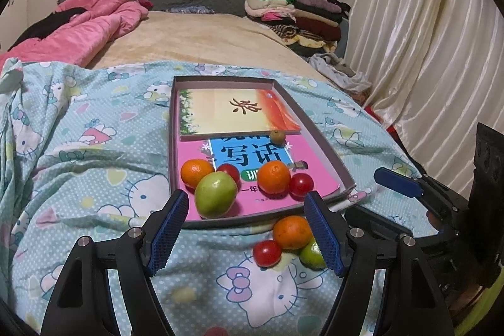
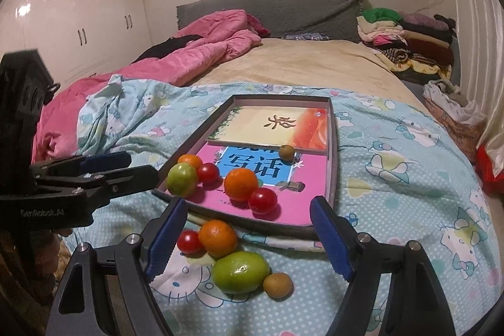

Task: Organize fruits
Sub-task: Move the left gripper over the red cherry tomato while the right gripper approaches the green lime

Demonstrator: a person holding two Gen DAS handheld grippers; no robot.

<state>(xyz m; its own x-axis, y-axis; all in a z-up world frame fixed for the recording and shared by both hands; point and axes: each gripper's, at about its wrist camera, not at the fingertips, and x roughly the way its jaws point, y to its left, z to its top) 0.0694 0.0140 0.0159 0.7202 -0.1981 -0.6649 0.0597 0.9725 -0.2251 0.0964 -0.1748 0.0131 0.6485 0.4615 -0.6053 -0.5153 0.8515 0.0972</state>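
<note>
Sorting is partway along, judging by the layout: a shallow tray lined with two books already carries two oranges, two red tomatoes, a green fruit at its near left corner and a small brown fruit near the middle. Four pieces are not yet in it — they lie on the patterned quilt just in front of the tray's near rim, in the lower centre of the right wrist view: a red tomato touching an orange, then a larger green fruit with a small brown fruit against its right side.

The right gripper hovers low over this cluster with its jaws spread wide and nothing between them. The left gripper is likewise spread and empty, its fingers straddling the tray's near edge; the same loose orange sits just inside its right finger.

The likely next move is a pickup from the loose group. It calls for lowering one gripper around a single fruit — the pieces touch, so a careless close could nudge neighbours and set them rolling on the soft quilt.
</note>
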